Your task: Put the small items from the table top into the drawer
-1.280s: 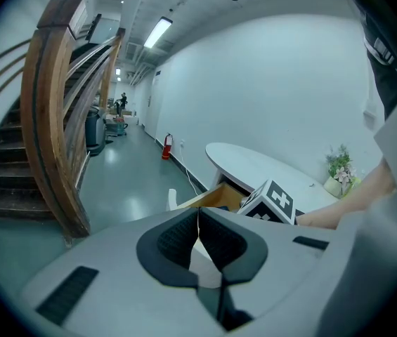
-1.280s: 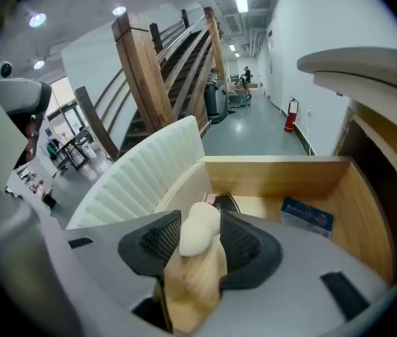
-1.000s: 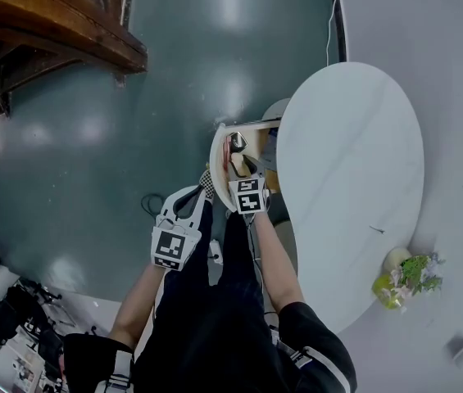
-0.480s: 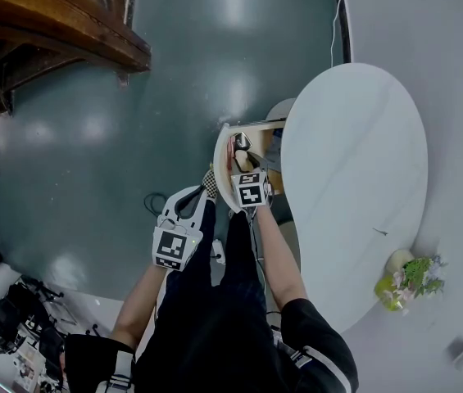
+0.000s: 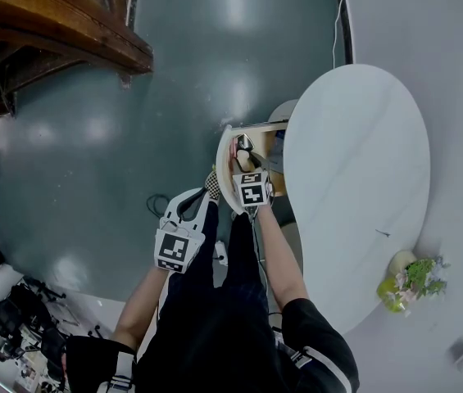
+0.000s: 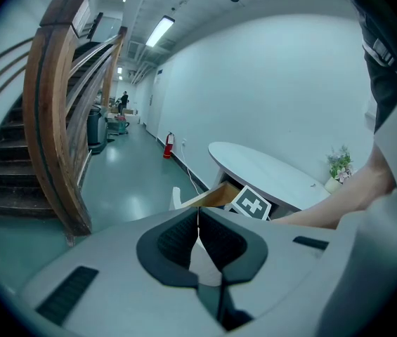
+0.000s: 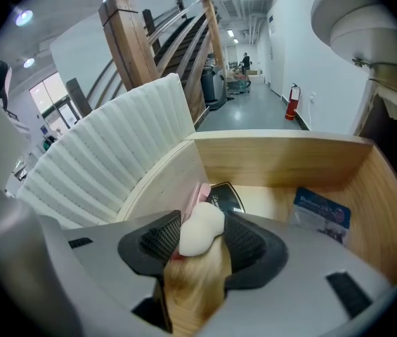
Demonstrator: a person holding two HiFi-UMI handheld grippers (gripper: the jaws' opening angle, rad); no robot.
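**Inspection: drawer open, right tool carrying one item over it**

Your right tool (image 7: 202,220) is closed on a white rounded piece (image 7: 199,234). Both ribbed pads press against its sides. The piece sits just inside the open drawer (image 7: 282,161), over its near left part. I cannot tell whether it touches the drawer floor.

Drawer contents, as seen from the right gripper view:
- A pink item (image 7: 198,192) lies against the left wall, partly hidden behind the held piece.
- A flat black card (image 7: 228,196) lies just to the right of the pink item, on the drawer floor.
- A blue packet (image 7: 322,210) lies on the right side, well apart from the other two.

The drawer is bare wood inside, with a white ribbed front panel (image 7: 107,163) curving along its left side.

Your left tool (image 6: 198,213) has its jaws pressed together with nothing between them. In the head view it hangs to the left of the drawer, over the floor and clear of the furniture.

The white oval counter (image 5: 354,170) stands to the right of the drawer. A small potted plant (image 5: 411,277) stands at the counter's near end. A wooden staircase (image 5: 59,31) occupies the far left of the room.
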